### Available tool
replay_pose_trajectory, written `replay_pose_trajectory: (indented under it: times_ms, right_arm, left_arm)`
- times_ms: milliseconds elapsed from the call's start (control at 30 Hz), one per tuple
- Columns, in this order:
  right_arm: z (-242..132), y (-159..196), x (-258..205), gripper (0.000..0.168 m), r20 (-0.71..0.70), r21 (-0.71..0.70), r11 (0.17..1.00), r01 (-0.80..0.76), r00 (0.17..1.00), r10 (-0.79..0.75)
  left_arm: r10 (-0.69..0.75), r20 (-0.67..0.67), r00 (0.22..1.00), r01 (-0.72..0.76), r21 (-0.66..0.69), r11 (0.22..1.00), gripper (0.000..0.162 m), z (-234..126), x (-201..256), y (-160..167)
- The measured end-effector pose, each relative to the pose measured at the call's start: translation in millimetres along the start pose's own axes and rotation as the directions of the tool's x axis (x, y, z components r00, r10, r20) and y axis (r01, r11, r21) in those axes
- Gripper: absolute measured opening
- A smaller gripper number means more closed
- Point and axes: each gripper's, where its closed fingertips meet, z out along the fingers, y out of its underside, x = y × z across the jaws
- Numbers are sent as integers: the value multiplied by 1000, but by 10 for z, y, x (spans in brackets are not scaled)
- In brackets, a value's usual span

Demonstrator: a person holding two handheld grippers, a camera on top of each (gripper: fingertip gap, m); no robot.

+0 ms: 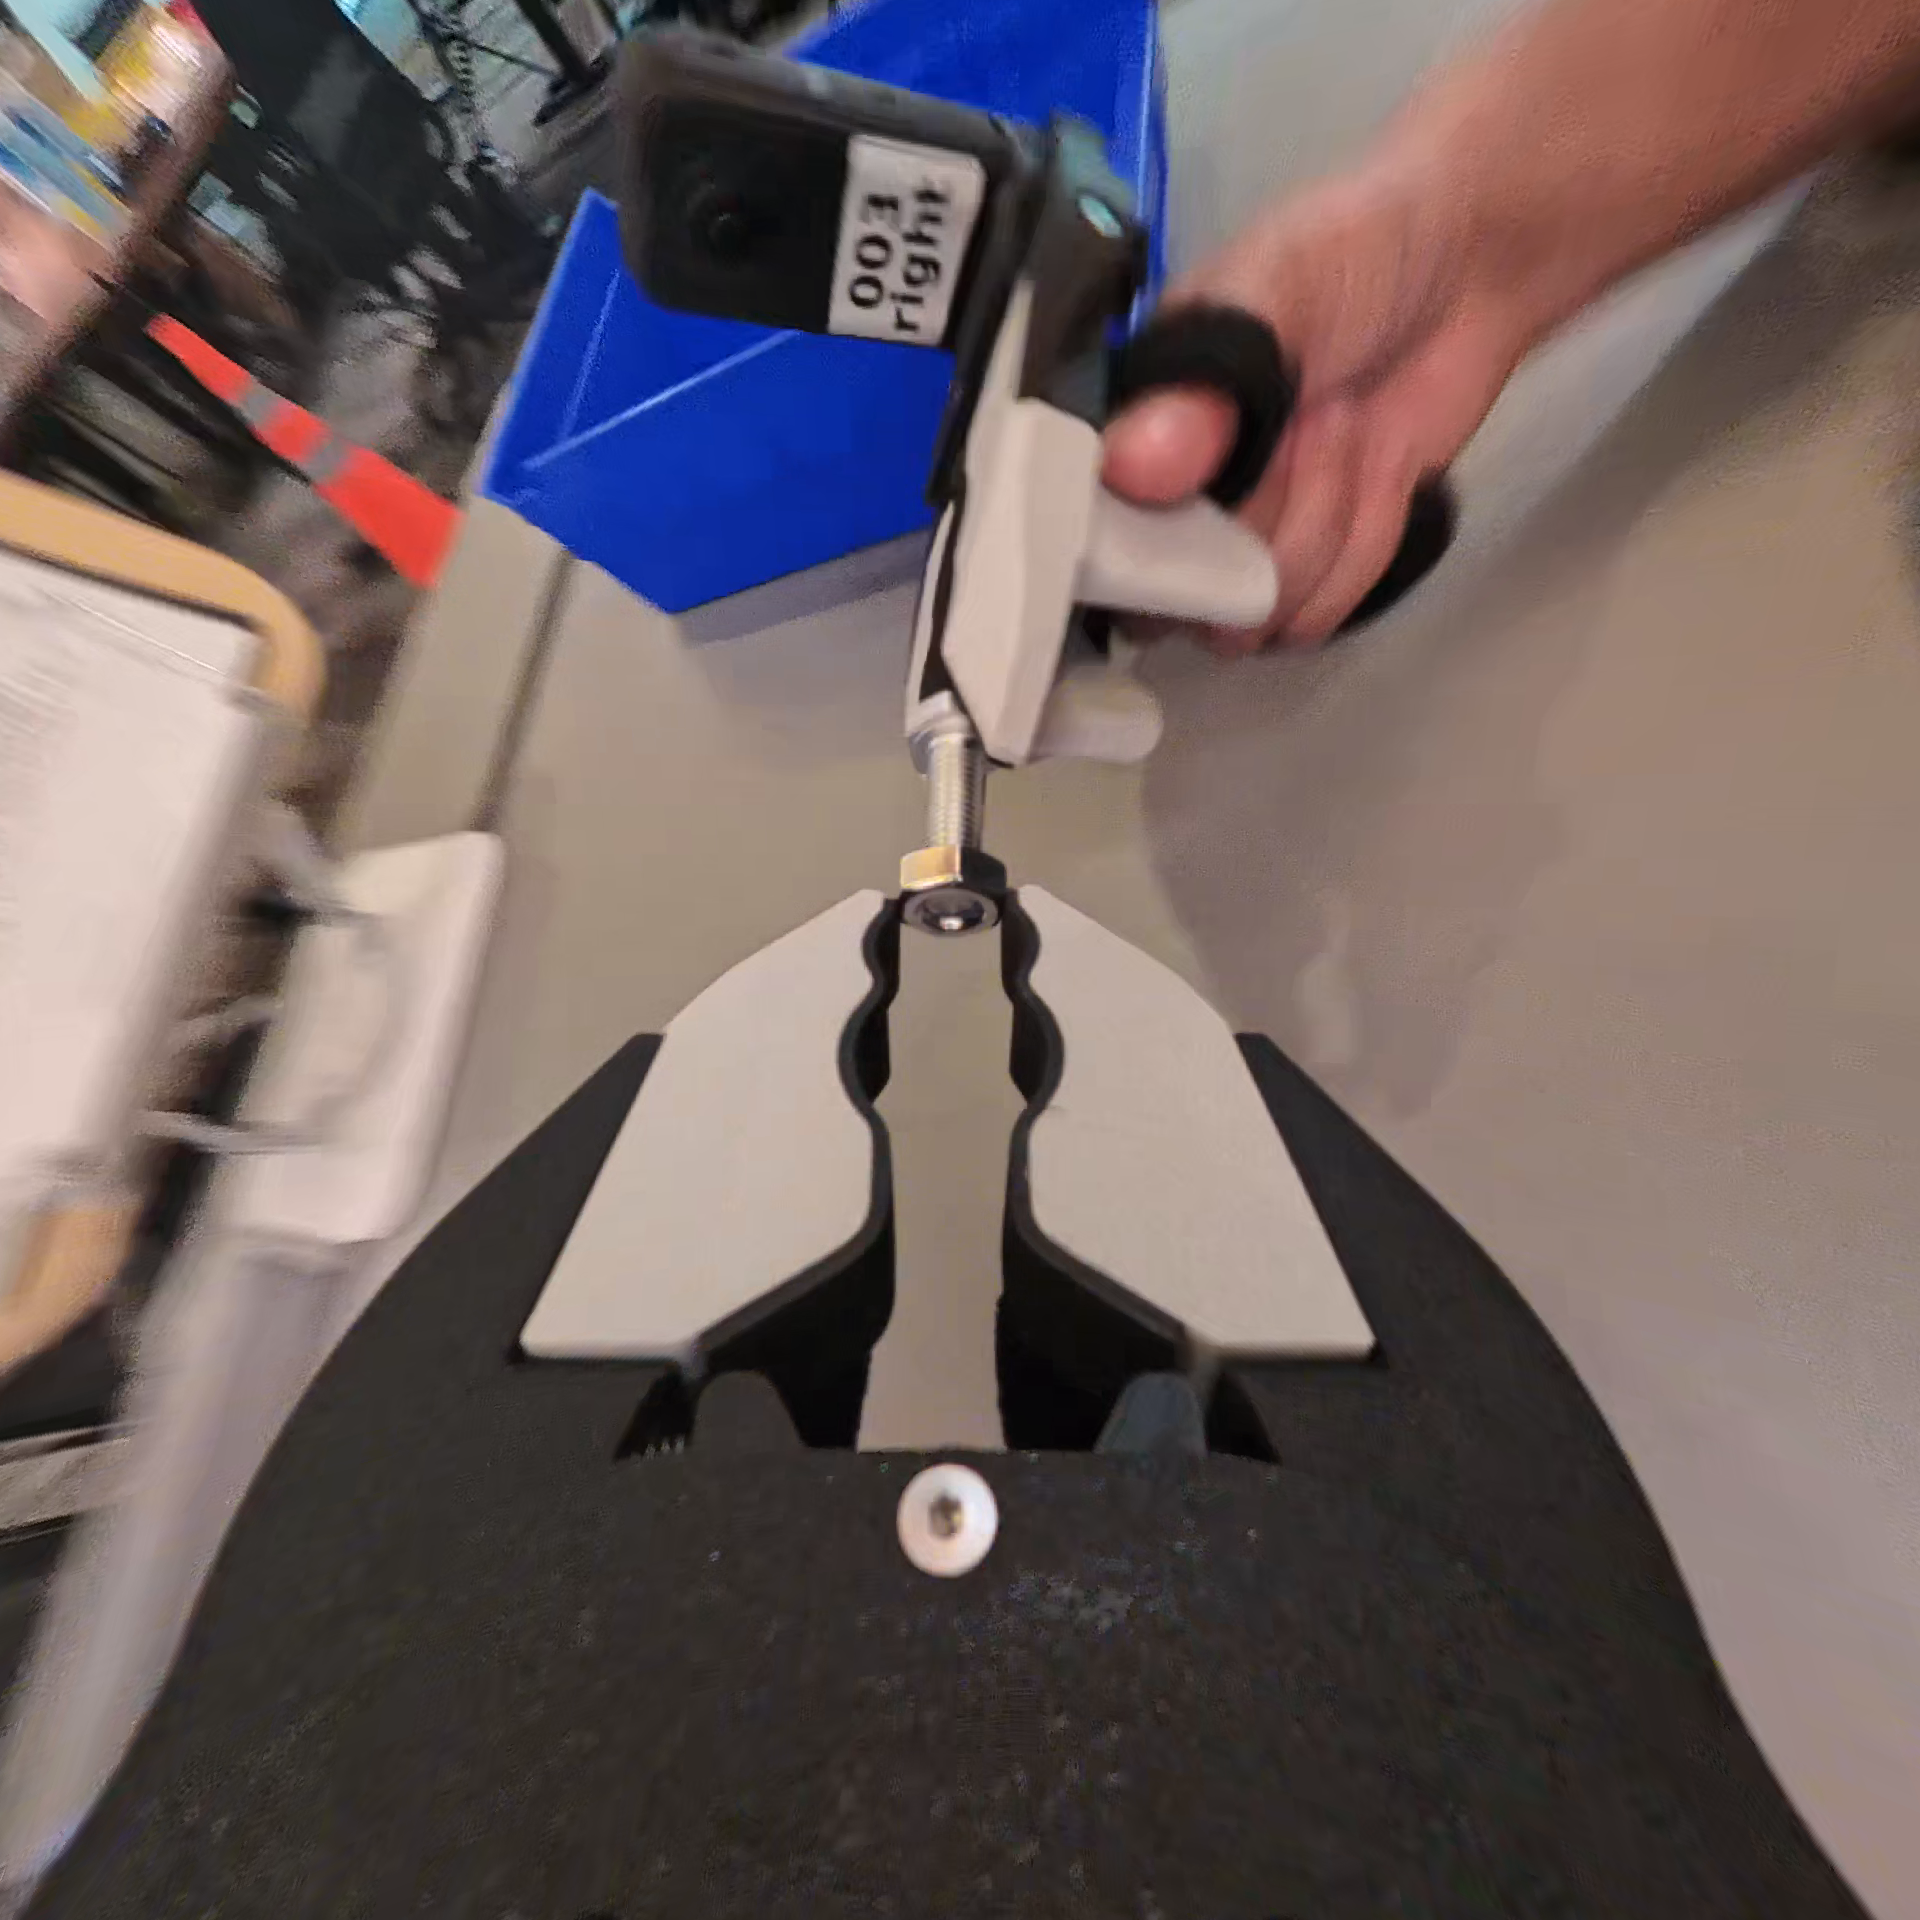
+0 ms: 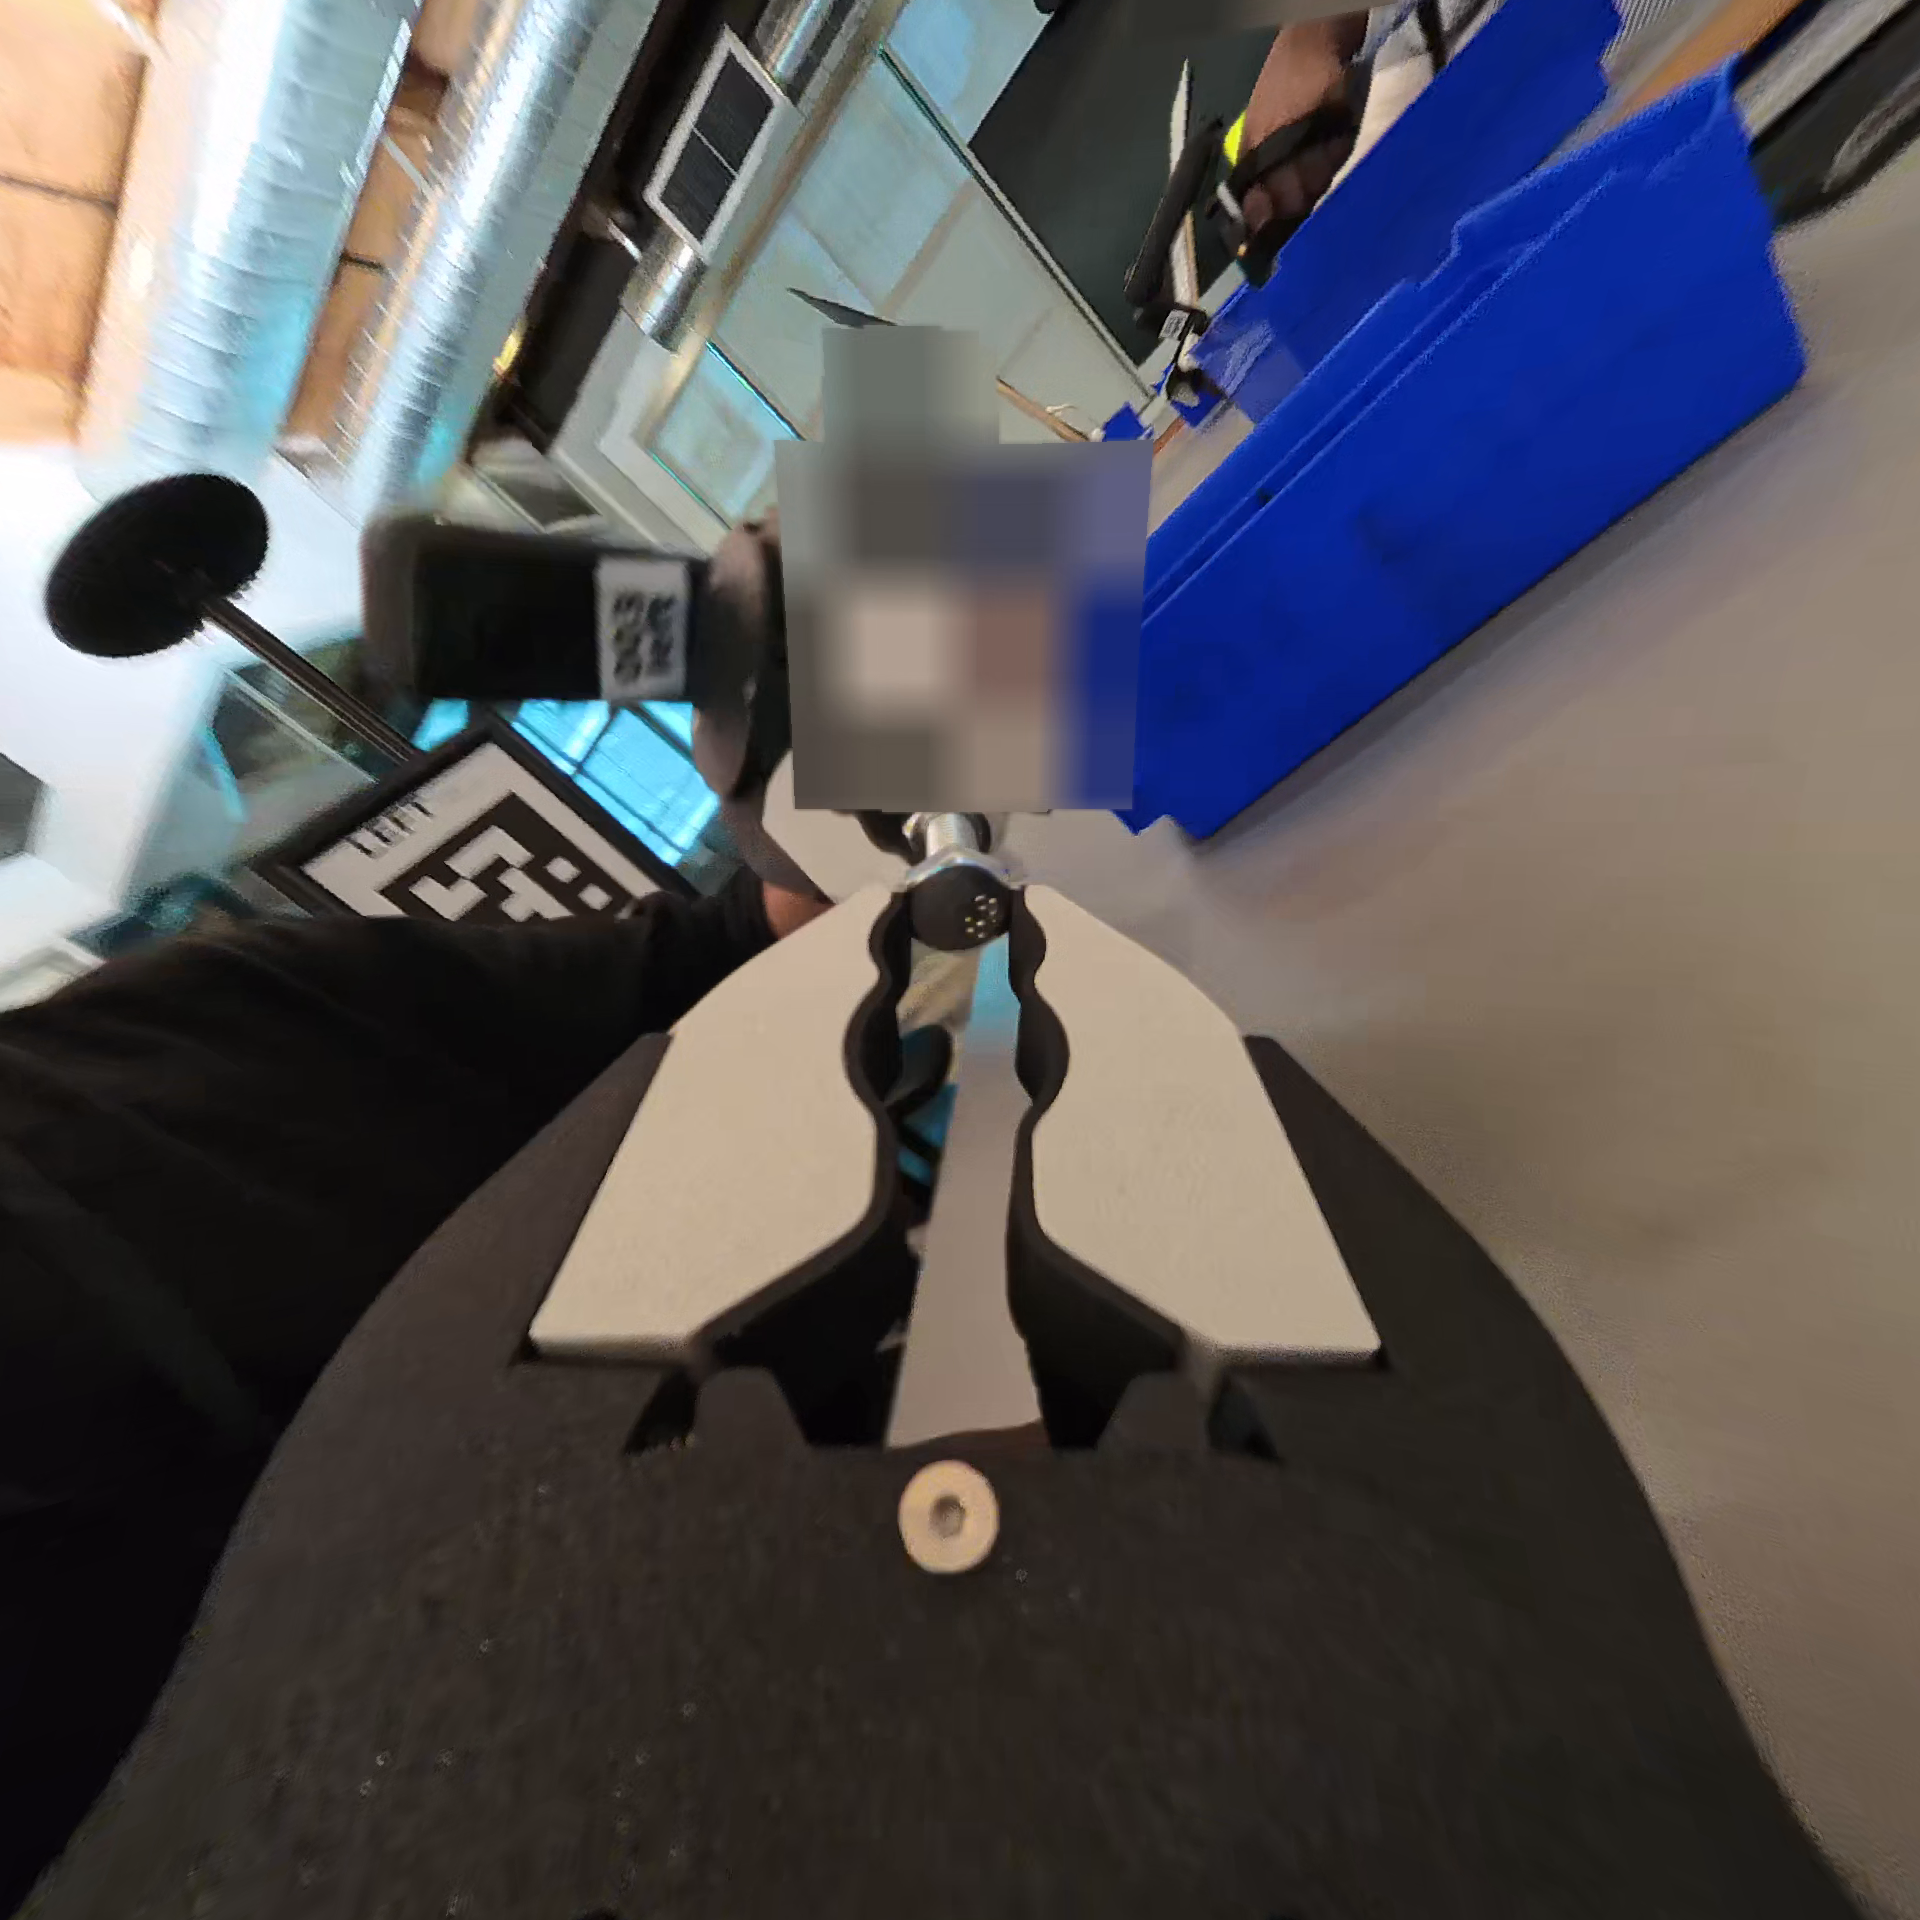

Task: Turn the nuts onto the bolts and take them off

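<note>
**Two tongs hold one bolt and its nut above the bench**

The left tongs (image 1: 951,902) are pinched on a shiny nut (image 1: 940,868). The nut sits on the end of a silver bolt (image 1: 956,795). The tips of the tongs squeeze the nut from both sides.

The right tongs (image 2: 961,914) are pinched on the round head of the bolt (image 2: 961,912). In the left wrist view, a hand (image 1: 1382,384) holds the right tongs, and the bolt sticks out from them toward the nut. The bolt hangs in the air between the two tongs, above the grey bench (image 1: 1558,935).

A blue bin (image 1: 727,447) stands on the bench behind the bolt. In the right wrist view, blue bins (image 2: 1455,499) stand to the right. A dark sleeve (image 2: 312,1091) fills the left side. The edges of both pictures are blurry.
</note>
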Motion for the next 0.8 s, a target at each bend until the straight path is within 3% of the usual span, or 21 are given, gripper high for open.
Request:
replay_pose_trajectory:
  times_ms: [100,167,200,300,367,467,533,633,667,733,800]
  right_arm:
    - [14,30,31,17,46,7,995,-97,994,96]
    - [20,28,31,18,60,12,993,-115,992,114]
    - [26,26,20,17,60,13,995,-101,993,100]
    - [11,-11,-30,18,38,21,1000,-12,999,11]
    - [-16,-54,-53,18,11,31,997,64,998,-65]
    - [-39,-56,-7,18,-83,-8,978,210,974,-209]
    - [-36,-39,-10,18,-110,-36,960,278,954,-280]
    - [-4,2,-18,18,-129,-80,938,337,930,-345]
    - [7,24,-30,18,-122,-92,933,347,926,-356]
    - [24,57,-33,18,-119,-108,930,350,925,-362]
    - [19,35,-26,18,-120,-91,942,322,936,-332]
  left_arm:
    - [326,92,941,-308,-167,937,18,-8,-46,66]
    - [303,73,950,-288,-171,942,18,-15,-42,71]
    - [230,43,972,-222,-144,964,18,-22,-16,66]
    - [-109,-83,991,106,-39,994,46,-79,62,39]
    - [-370,-210,905,389,60,919,49,-133,100,-31]
    - [-618,-412,669,711,114,694,49,-165,98,-72]
    - [-666,-492,560,800,113,589,43,-147,106,-85]
    - [-682,-570,458,863,102,494,40,-103,118,-152]
    - [-683,-590,430,876,89,474,38,-86,126,-172]
    - [-681,-622,387,896,79,437,18,-75,113,-204]
    - [-678,-615,403,885,72,460,17,-59,119,-192]
